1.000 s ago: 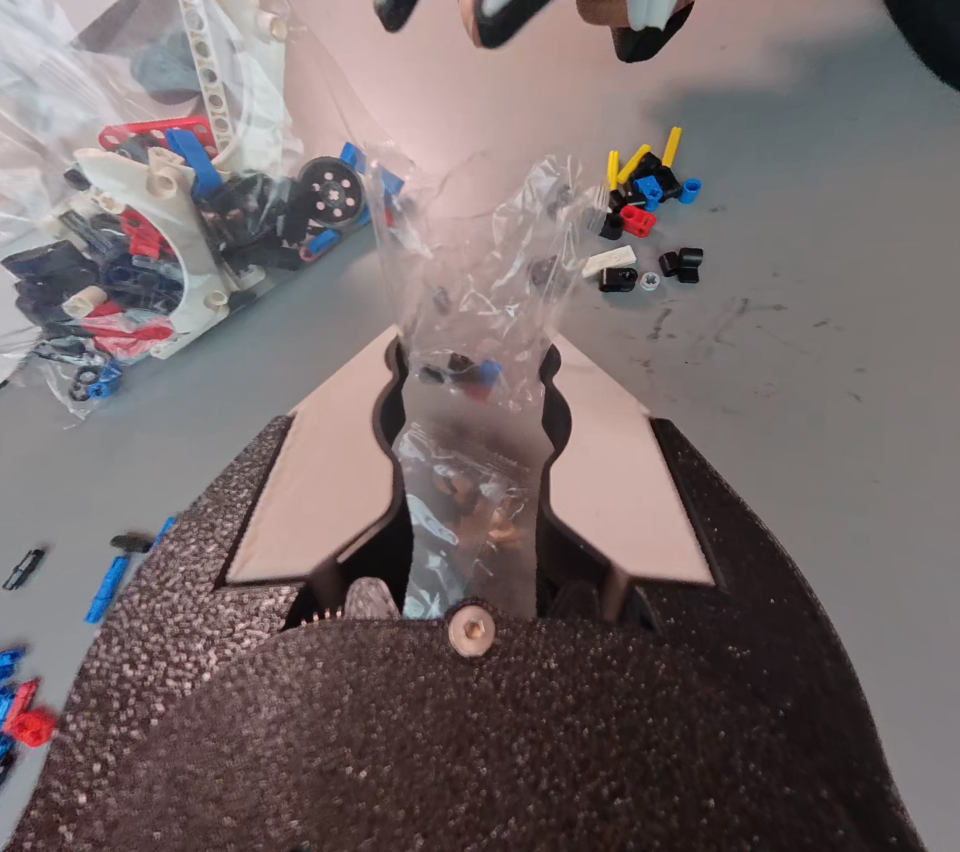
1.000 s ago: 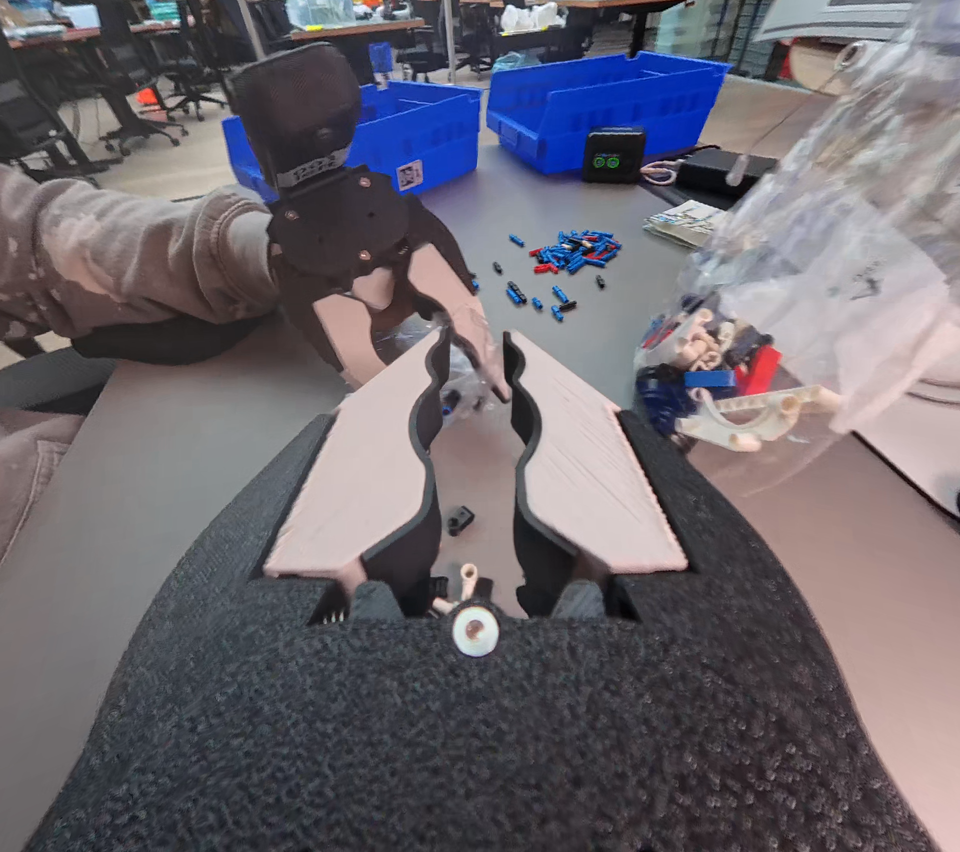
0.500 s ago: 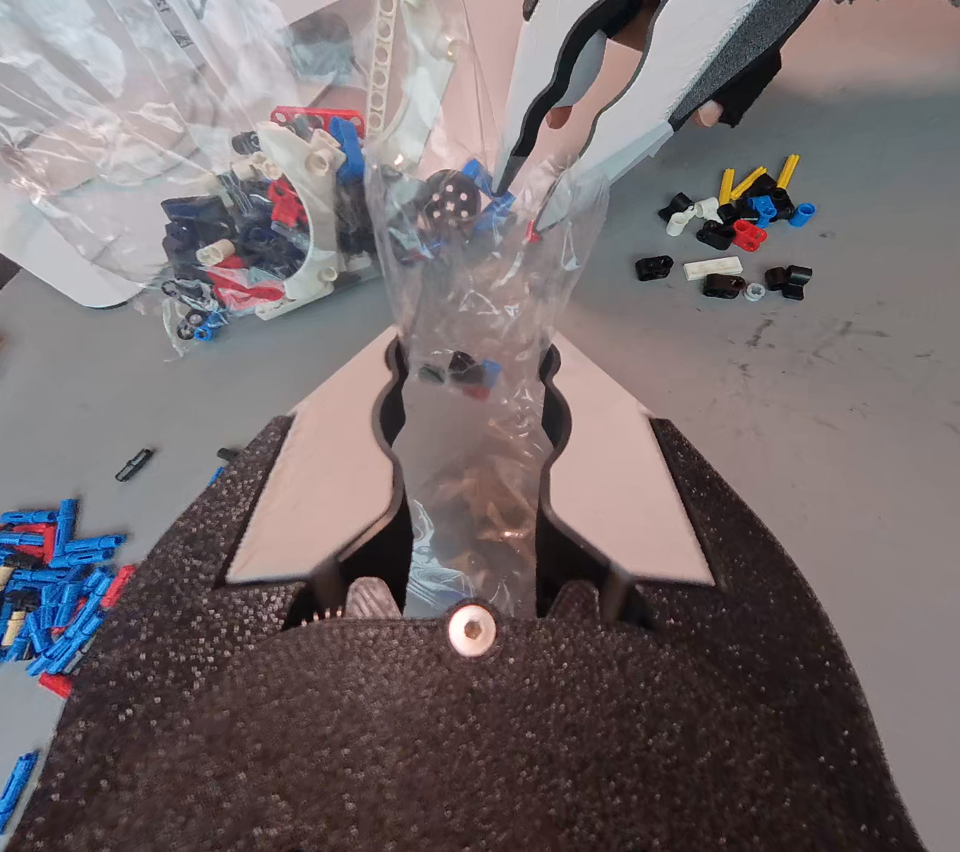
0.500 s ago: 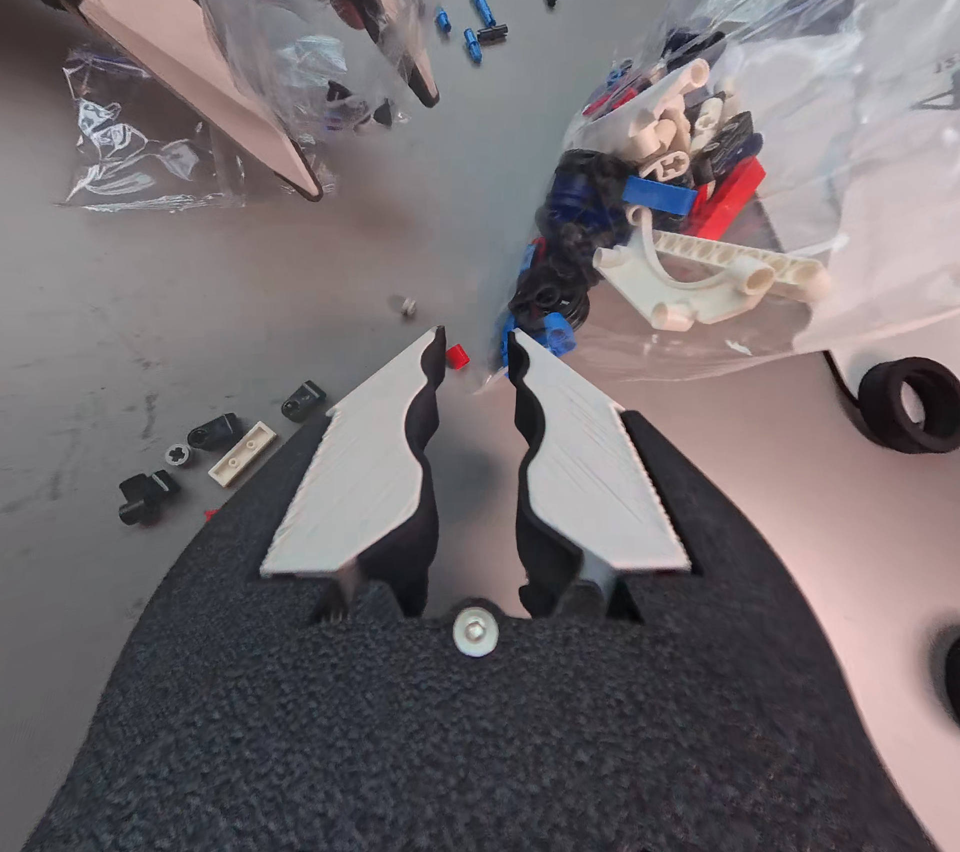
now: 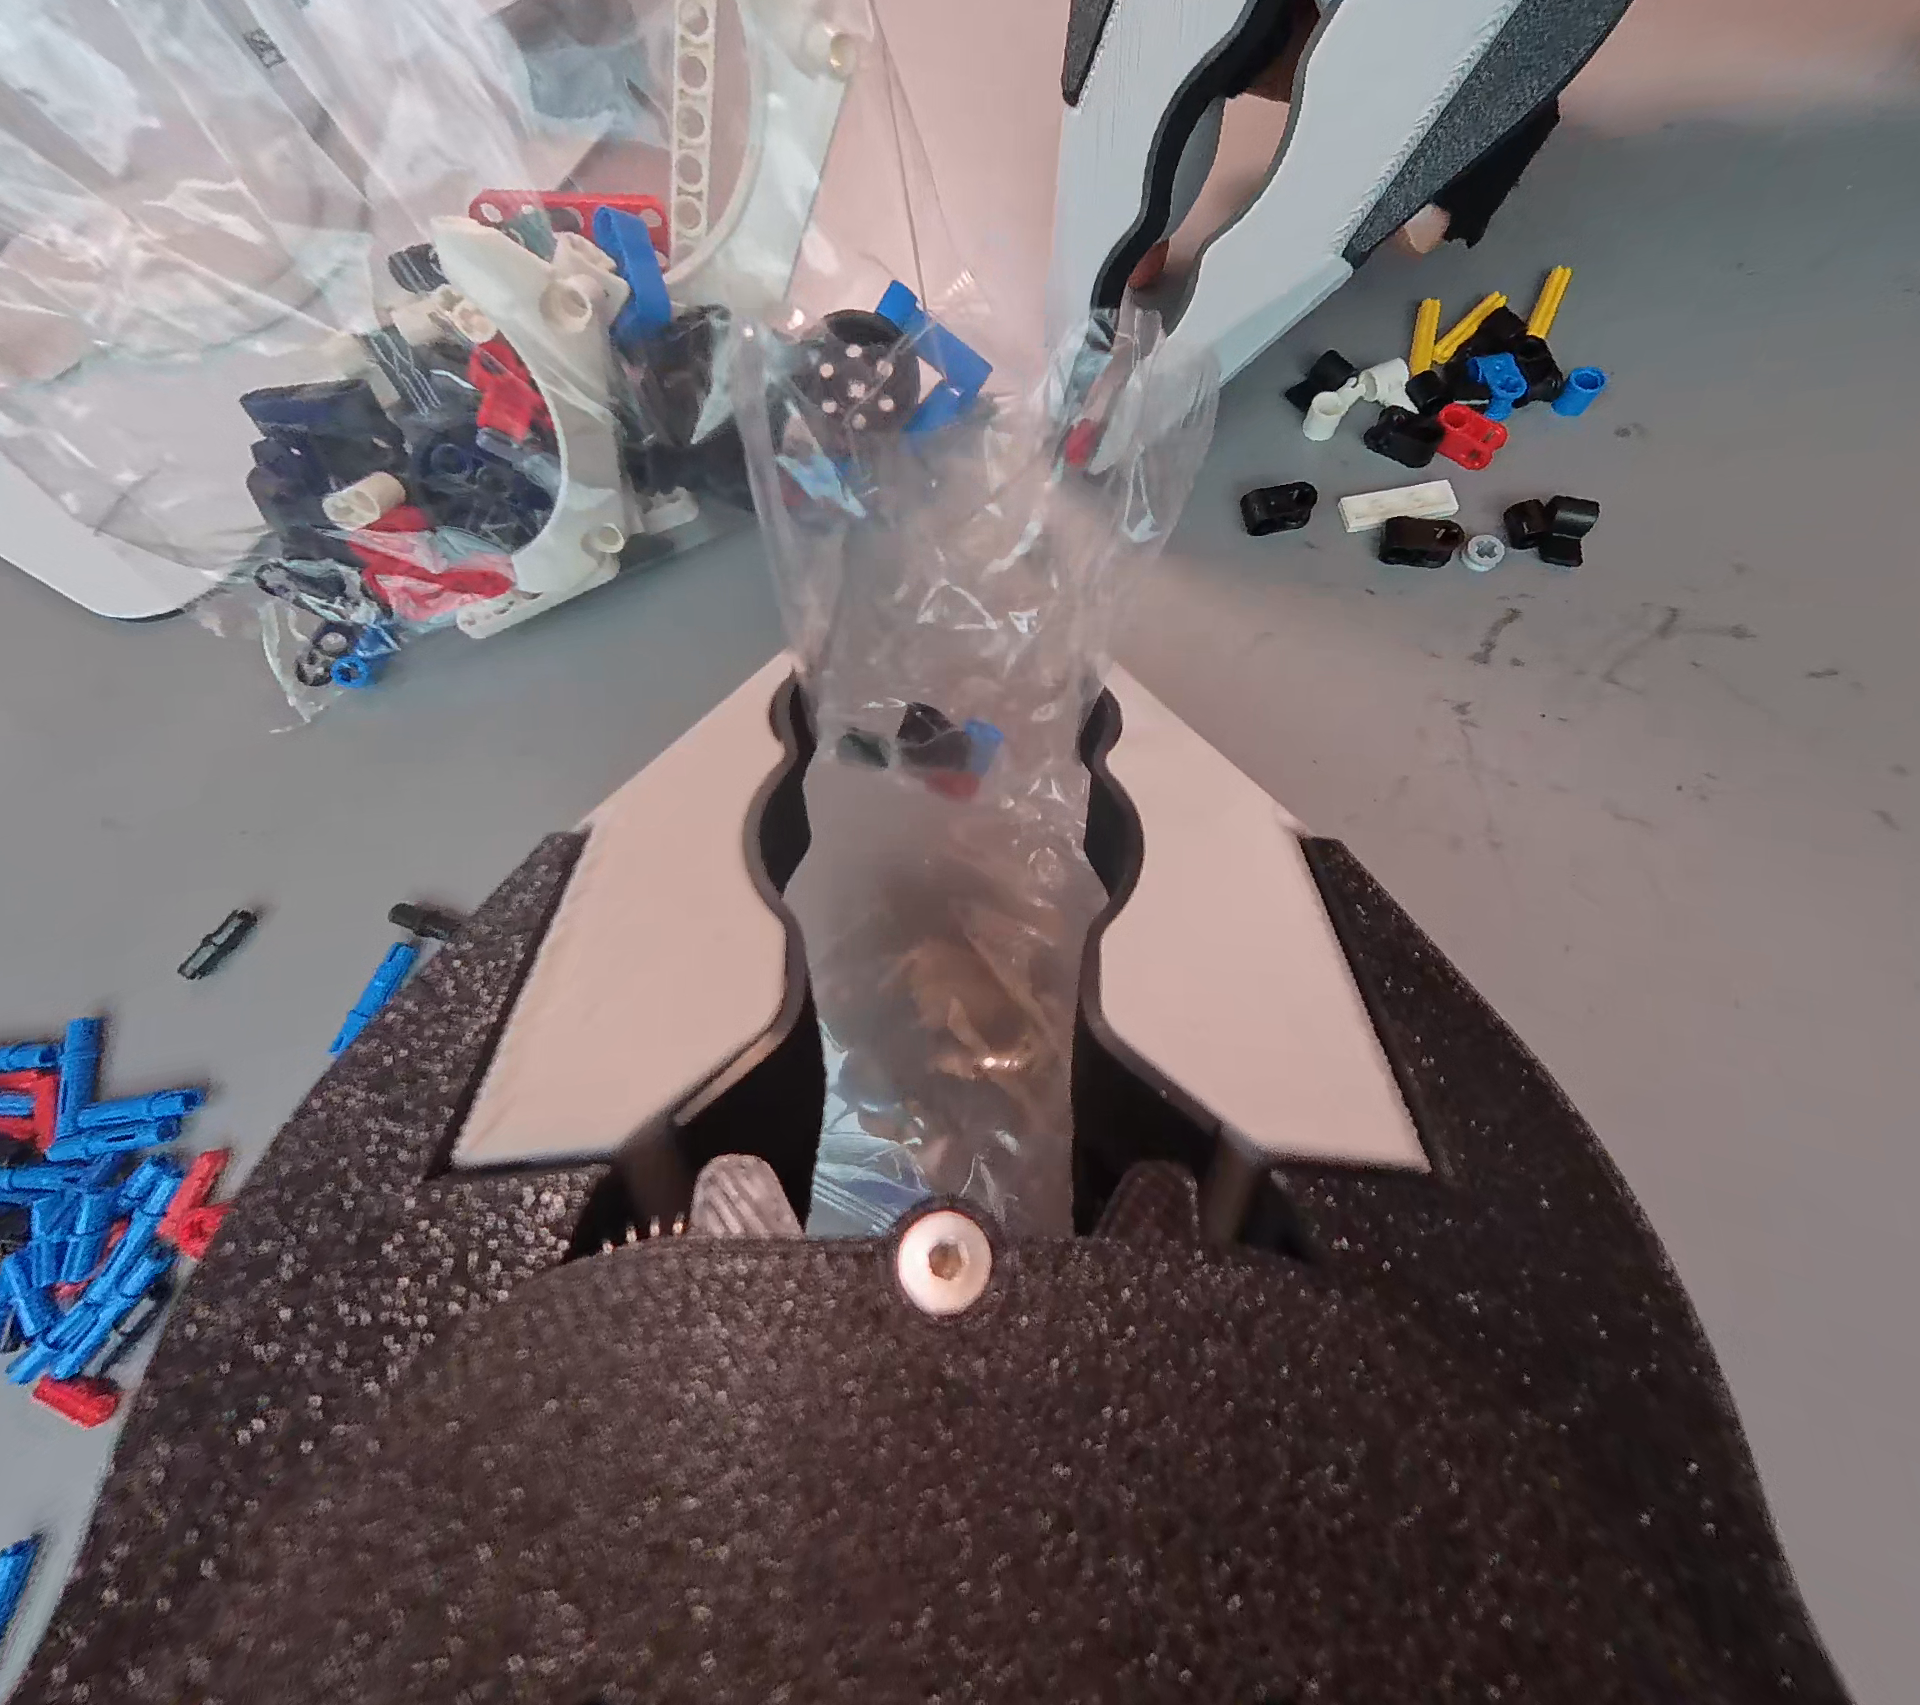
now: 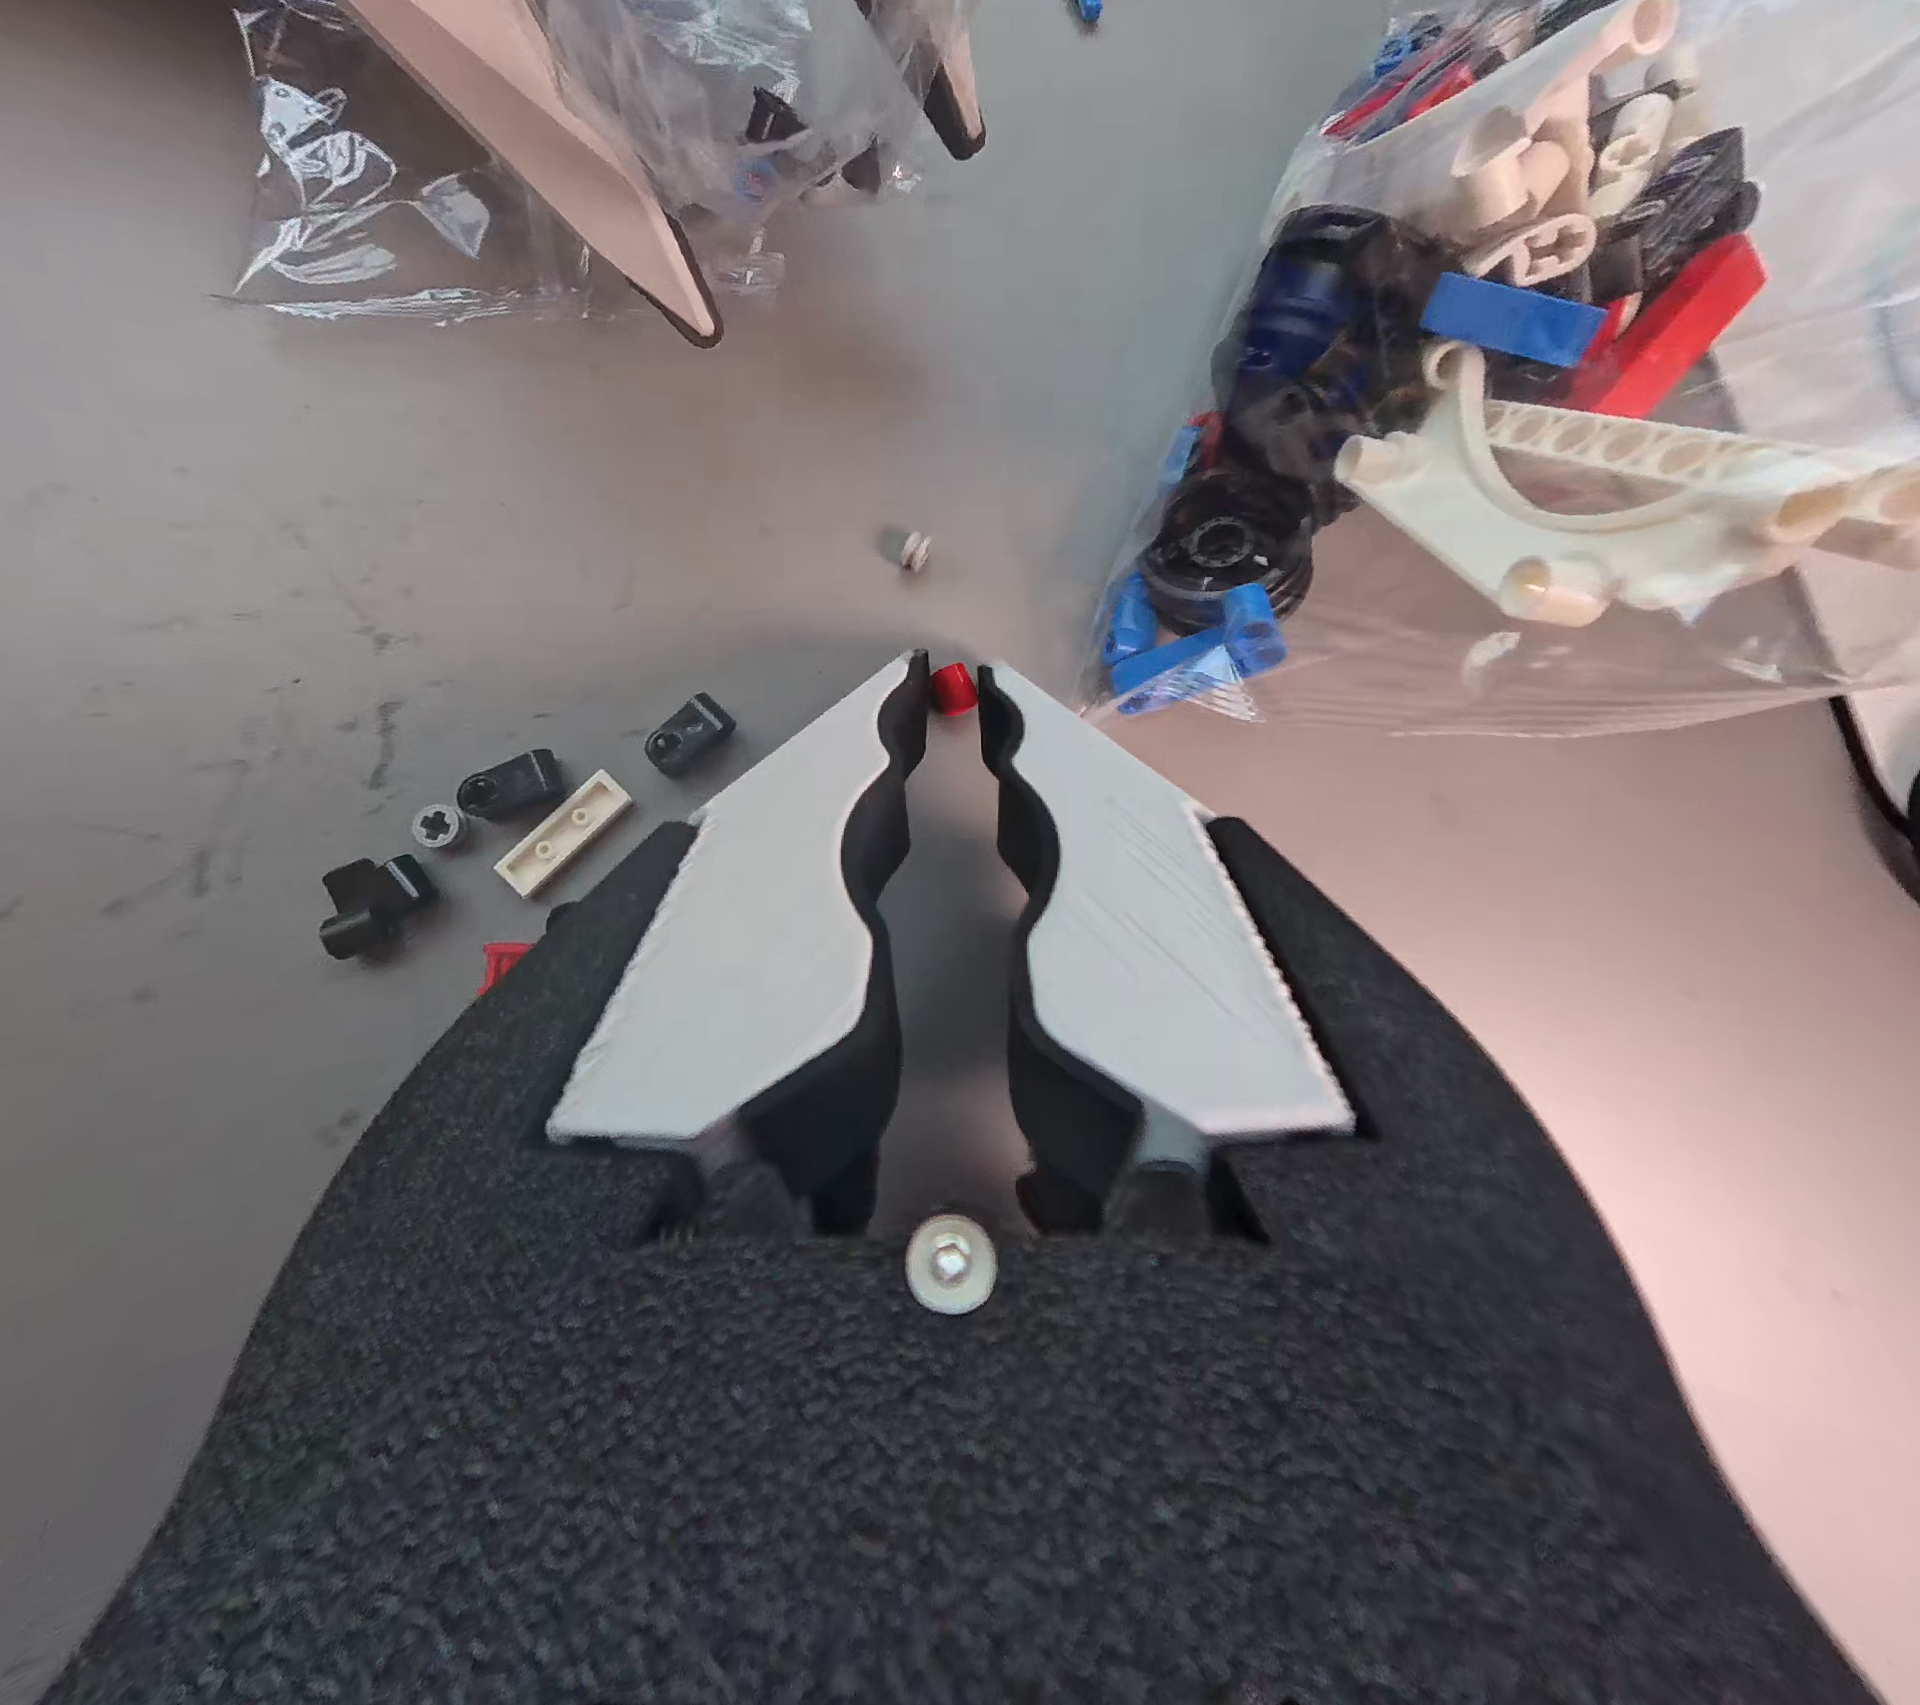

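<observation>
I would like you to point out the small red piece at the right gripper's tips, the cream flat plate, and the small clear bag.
small red piece [image 6: 950, 687], right wrist view, its front face.
cream flat plate [image 6: 563, 832], right wrist view, its middle.
small clear bag [image 5: 961, 616], left wrist view, its crinkled middle.

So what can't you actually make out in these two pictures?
- Left wrist view: the pieces low in the small clear bag between the left tongs are blurred by crinkled plastic.
- Right wrist view: whether the right tongs pinch the small red piece or only flank it; the gap is too small.
- Right wrist view: a red part is mostly hidden by the tongs' body.
- Both views: the large parts bag is cut off by the edge.
</observation>
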A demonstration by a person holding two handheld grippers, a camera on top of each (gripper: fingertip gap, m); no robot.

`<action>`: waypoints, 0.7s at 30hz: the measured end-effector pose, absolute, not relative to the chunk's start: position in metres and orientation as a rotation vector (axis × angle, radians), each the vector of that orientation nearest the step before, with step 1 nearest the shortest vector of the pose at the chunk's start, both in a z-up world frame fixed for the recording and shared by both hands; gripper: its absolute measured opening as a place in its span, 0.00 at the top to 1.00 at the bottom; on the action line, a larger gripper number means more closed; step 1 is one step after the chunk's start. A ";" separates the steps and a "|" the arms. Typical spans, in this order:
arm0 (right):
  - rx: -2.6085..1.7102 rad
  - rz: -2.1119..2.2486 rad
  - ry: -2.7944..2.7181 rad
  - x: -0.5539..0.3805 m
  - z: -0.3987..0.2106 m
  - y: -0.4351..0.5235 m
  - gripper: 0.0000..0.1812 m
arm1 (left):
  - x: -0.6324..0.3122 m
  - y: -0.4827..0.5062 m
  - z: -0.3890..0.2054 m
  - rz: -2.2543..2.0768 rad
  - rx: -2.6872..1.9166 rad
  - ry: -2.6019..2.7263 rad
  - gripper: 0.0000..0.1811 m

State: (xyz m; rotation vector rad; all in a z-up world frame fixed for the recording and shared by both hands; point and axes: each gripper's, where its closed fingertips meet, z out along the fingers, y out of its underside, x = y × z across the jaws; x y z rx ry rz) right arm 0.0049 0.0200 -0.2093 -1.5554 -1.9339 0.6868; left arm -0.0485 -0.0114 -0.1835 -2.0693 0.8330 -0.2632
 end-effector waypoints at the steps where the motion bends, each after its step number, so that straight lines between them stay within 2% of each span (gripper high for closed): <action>1: -1.551 0.696 -1.929 0.005 -0.208 0.019 0.95 | -0.048 -0.012 -0.185 -0.264 -2.073 0.840 0.72; 3: -1.511 0.831 -1.847 -0.001 -0.188 0.013 0.95 | -0.046 -0.015 -0.187 -0.269 -2.080 0.862 0.73; 8: -1.293 1.226 -1.559 -0.020 -0.092 -0.017 0.95 | -0.035 -0.020 -0.192 -0.299 -2.091 0.908 0.73; 12: -1.295 1.143 -1.642 -0.028 -0.110 -0.030 0.86 | -0.027 -0.022 -0.191 -0.339 -2.074 0.917 0.73; 17: -1.386 1.300 -1.449 -0.023 -0.096 -0.002 0.88 | -0.033 -0.019 -0.188 -0.343 -2.074 0.882 0.73; 21: -1.575 0.932 -1.705 -0.011 -0.174 0.017 0.87 | -0.044 -0.014 -0.186 -0.334 -2.092 0.814 0.73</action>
